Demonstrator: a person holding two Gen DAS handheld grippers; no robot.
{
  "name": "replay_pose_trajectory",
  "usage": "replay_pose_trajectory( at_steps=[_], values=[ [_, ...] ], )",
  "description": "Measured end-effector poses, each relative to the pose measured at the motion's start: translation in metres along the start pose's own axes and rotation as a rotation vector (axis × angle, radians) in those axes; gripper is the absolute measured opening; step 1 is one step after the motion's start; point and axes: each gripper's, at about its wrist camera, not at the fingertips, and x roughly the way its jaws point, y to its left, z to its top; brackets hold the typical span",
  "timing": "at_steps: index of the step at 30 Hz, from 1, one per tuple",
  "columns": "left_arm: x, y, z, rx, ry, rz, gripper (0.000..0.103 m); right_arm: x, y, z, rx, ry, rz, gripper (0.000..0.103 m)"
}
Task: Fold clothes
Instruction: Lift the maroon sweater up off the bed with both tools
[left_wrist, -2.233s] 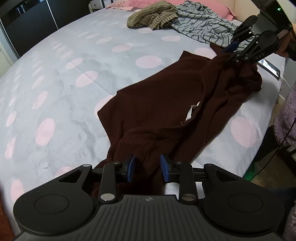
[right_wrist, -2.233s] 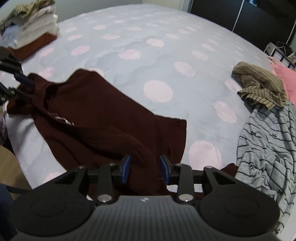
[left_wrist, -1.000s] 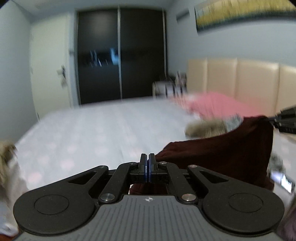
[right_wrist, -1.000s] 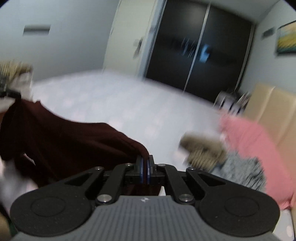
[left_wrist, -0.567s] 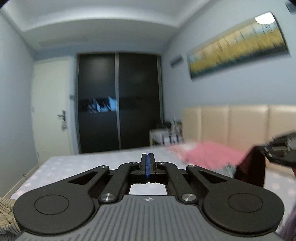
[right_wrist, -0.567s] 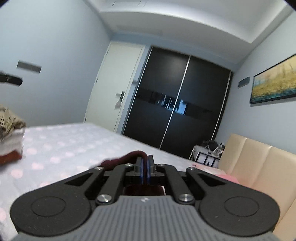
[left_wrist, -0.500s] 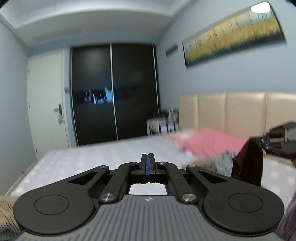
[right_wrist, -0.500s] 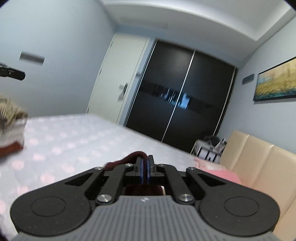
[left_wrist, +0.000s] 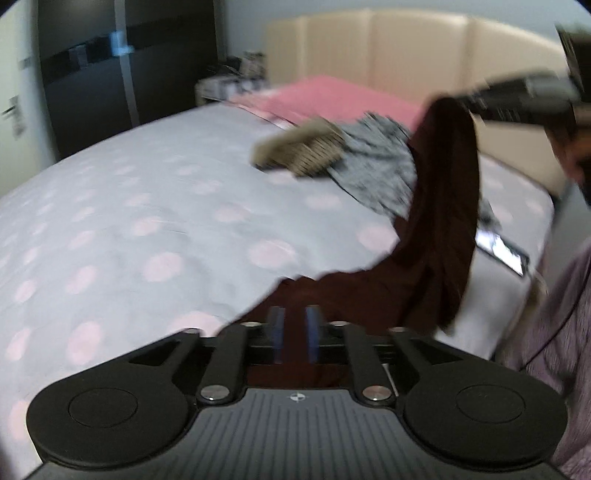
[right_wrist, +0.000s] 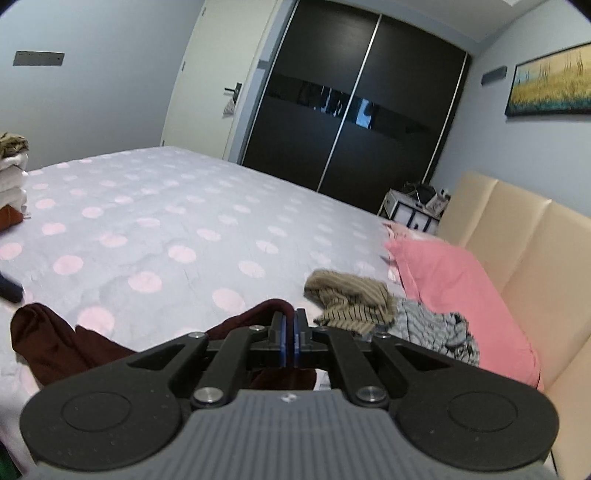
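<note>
Right gripper (right_wrist: 288, 341) is clamping its blue pads tight on the dark maroon fabric garment (left_wrist: 436, 236), which is hanging from it and trailing onto the grey bedspread with pink dots (left_wrist: 147, 206). Left gripper (left_wrist: 293, 334) has just been opening, pads parted a little with maroon cloth showing between them but not pinched.

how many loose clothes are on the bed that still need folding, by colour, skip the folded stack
maroon garment: 1, held up at one end by the right gripper
olive striped garment: 1
grey striped garment: 1
total: 3
</note>
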Motion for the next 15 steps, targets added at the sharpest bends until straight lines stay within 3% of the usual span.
replay_pose_trajectory(
  at_steps=[3,13,15],
  values=[
    [0.021,-0.017,-0.004,0.074,0.03,-0.02,0.039,0.01,-0.003,-0.011,0.019,0.023,0.016,0.005],
    [0.095,-0.05,0.003,0.246,0.142,-0.043,0.038,0.025,-0.017,-0.037,0.058,0.095,0.059,0.005],
    [0.108,-0.052,0.0,0.271,0.178,-0.038,0.032,0.028,-0.021,-0.04,0.075,0.107,0.065,0.005]
  ],
)
